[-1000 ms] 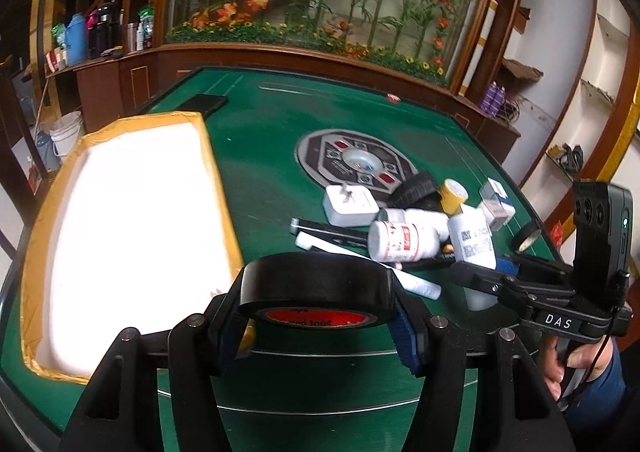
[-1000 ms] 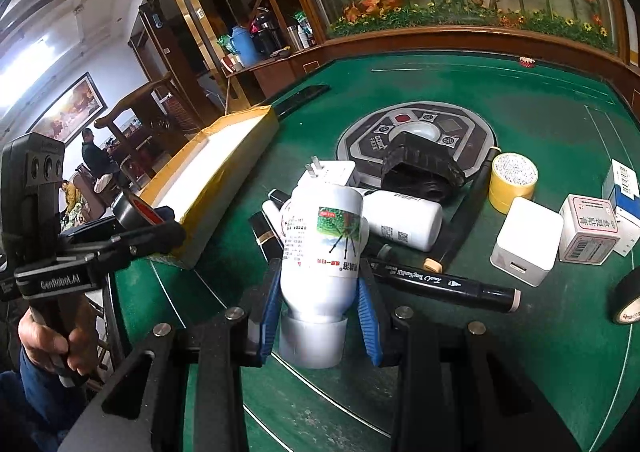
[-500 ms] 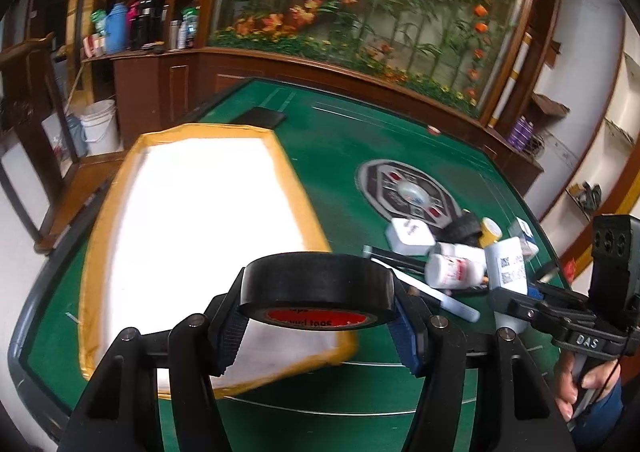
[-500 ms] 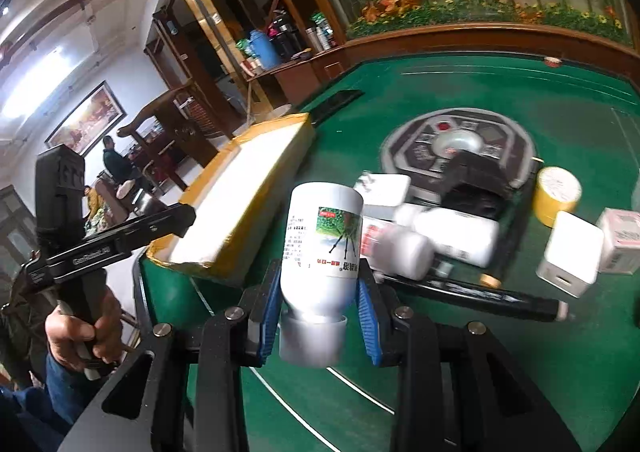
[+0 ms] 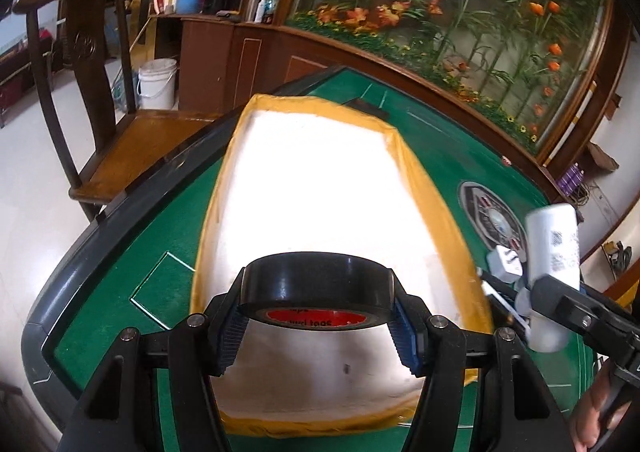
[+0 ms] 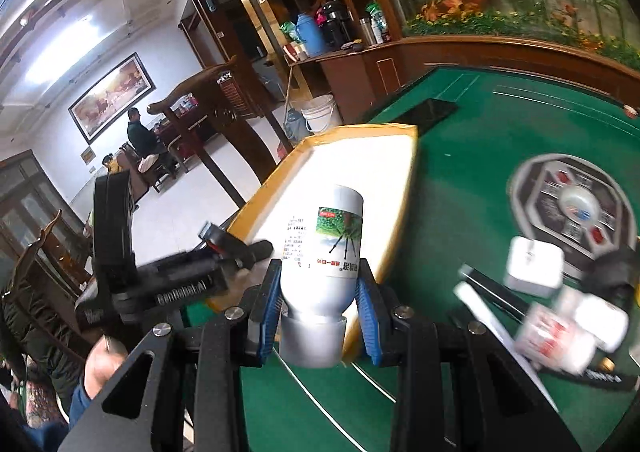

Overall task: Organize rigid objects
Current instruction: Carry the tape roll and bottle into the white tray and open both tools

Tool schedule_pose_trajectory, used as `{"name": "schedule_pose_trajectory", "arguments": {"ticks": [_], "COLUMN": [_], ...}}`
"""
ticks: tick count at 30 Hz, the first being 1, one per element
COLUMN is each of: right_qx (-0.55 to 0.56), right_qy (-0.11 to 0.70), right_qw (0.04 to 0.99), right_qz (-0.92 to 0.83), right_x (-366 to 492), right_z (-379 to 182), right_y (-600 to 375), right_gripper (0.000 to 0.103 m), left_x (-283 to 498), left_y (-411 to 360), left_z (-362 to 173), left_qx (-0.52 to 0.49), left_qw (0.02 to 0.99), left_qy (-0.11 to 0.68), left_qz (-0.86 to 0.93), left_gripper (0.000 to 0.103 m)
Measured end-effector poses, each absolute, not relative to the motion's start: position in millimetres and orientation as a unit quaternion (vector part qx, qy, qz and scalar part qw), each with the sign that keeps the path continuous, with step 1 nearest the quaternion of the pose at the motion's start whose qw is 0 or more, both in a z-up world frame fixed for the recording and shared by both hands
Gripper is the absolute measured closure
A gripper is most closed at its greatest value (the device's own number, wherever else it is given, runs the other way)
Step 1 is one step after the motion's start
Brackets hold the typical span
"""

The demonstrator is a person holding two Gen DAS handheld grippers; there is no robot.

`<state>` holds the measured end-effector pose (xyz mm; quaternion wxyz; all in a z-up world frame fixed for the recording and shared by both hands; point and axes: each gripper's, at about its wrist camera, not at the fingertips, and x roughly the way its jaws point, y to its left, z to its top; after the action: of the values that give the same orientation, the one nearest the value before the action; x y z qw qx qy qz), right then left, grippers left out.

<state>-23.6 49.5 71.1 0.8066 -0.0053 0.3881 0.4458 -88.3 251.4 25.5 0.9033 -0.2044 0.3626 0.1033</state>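
My left gripper (image 5: 318, 322) is shut on a black tape roll (image 5: 318, 286) with a red core and holds it above the near end of the white tray with a yellow rim (image 5: 424, 187). My right gripper (image 6: 320, 312) is shut on a white bottle (image 6: 326, 248) with a grey cap, held above the green table beside the tray's right rim (image 6: 394, 236). The bottle also shows at the right of the left wrist view (image 5: 554, 252). The left gripper shows in the right wrist view (image 6: 224, 240).
A pile of loose items lies on the green table (image 6: 460, 179) at right: a white plug adapter (image 6: 534, 266), white bottles (image 6: 560, 336), black markers (image 6: 600, 374). A round grey console (image 6: 576, 203) sits mid-table. A wooden chair (image 5: 80, 99) stands off the table's left.
Both grippers have swung left from the pile toward the tray, each keeping its object. The tape roll is now over the tray; the bottle is near its right rim.
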Motion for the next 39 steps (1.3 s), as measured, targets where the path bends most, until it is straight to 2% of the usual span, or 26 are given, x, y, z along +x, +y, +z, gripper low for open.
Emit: {"name": "schedule_pose_trajectory", "arguments": {"ticks": [13, 22, 27, 34, 39], "right_qx": [-0.059, -0.065, -0.05, -0.019, -0.003], "right_qy": [0.436, 0.435, 0.423, 0.424, 0.406], "right_qw": [0.793, 0.788, 0.789, 0.784, 0.799], "right_qz": [0.421, 0.431, 0.443, 0.452, 0.443], "right_x": [-14, -13, -13, -13, -13], "right_z": [29, 29, 34, 36, 48], "right_y": [105, 105, 103, 95, 83], "right_gripper": [0.069, 0.067, 0.064, 0.064, 0.064], "left_x": [-88, -94, -100, -109, -86], "left_y": [237, 240, 227, 231, 248], "left_z": [10, 13, 13, 22, 34], "left_qx": [-0.139, -0.145, -0.131, -0.151, -0.133], "left_qw": [0.905, 0.908, 0.91, 0.914, 0.912], "left_qy": [0.384, 0.38, 0.384, 0.368, 0.368], "left_qz": [0.117, 0.098, 0.082, 0.08, 0.123], "left_gripper": [0.037, 0.035, 0.022, 0.022, 0.022]}}
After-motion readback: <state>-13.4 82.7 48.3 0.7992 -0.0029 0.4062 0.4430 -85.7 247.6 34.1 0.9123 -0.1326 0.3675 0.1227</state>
